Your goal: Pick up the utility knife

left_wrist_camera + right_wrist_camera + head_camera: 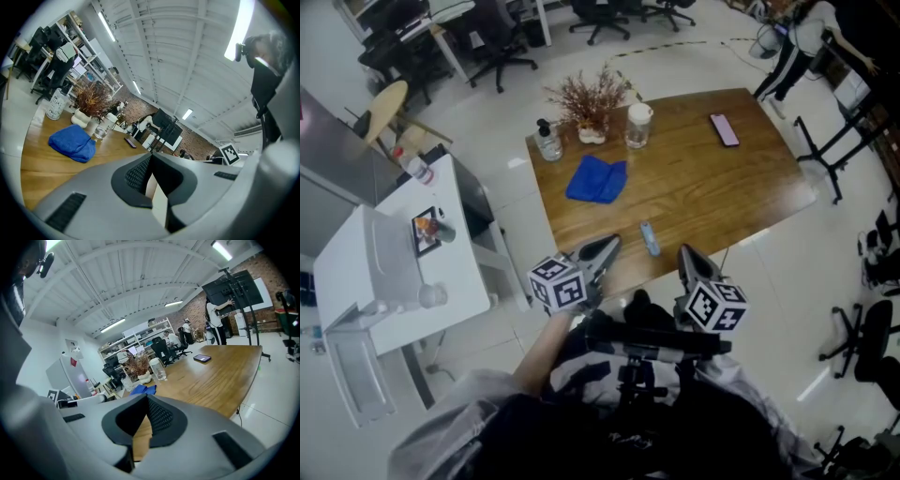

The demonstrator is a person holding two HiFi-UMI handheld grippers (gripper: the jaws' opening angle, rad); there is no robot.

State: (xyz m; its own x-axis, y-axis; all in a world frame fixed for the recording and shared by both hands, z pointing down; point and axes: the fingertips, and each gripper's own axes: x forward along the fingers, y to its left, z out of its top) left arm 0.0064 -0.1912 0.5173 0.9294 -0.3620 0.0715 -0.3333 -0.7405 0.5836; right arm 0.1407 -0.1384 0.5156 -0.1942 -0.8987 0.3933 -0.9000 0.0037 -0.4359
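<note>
The left gripper (607, 245) and right gripper (685, 253) are both pinched closed, holding nothing. The small pale-blue utility knife (649, 237) lies on the brown wooden table (712, 187) between their tips, slightly ahead, pointing away.

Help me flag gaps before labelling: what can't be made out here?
Utility knife: head view, too small to show whether the blade is out.
Knife in the gripper views: not seen; the left gripper and right gripper bodies fill the lower frame.
Phone screen: head view, too small to read.
</note>
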